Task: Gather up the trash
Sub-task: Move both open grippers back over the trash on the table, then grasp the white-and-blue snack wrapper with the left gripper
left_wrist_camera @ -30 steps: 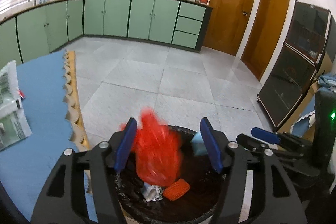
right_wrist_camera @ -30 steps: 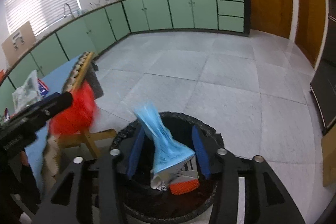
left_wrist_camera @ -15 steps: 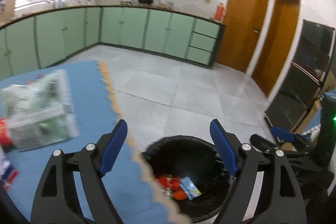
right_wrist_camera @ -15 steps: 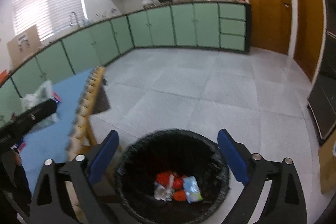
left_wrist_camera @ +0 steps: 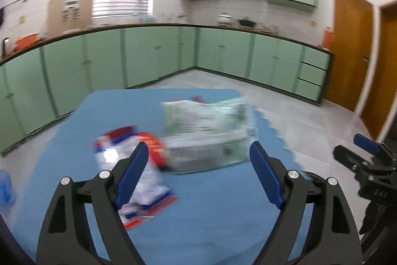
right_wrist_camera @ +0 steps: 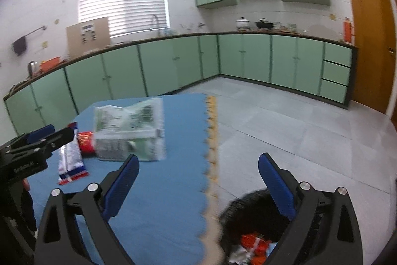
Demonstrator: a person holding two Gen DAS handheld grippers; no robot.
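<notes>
Left wrist view: the left gripper [left_wrist_camera: 198, 170] has its jaws spread wide and holds nothing. It hangs above the blue table mat [left_wrist_camera: 218, 215], facing the remaining litter. A large clear bag with green print [left_wrist_camera: 206, 133] lies at about 12 o'clock from the gripper, near the mat's far edge. A white, red and blue wrapper [left_wrist_camera: 139, 180] lies at about 10 o'clock, partly behind the left finger. A small red packet [left_wrist_camera: 153, 148] sits between the two, touching or overlapping both; blur prevents a firmer finding. A blue blurred item [left_wrist_camera: 5, 188] shows at the frame's 9 o'clock edge, unidentified.

Right wrist view: the right gripper [right_wrist_camera: 198, 180] is likewise wide apart and empty, straddling the scalloped mat edge. The black-lined trash bin [right_wrist_camera: 248, 210] stands on the floor at about 5 o'clock, just beside the table, and already contains red and pale scraps [right_wrist_camera: 255, 245].

Assessment: the task appears partly complete. Some trash is binned; at least three items remain on the mat, well apart from the bin. Neither gripper has yet engaged a remaining item.
</notes>
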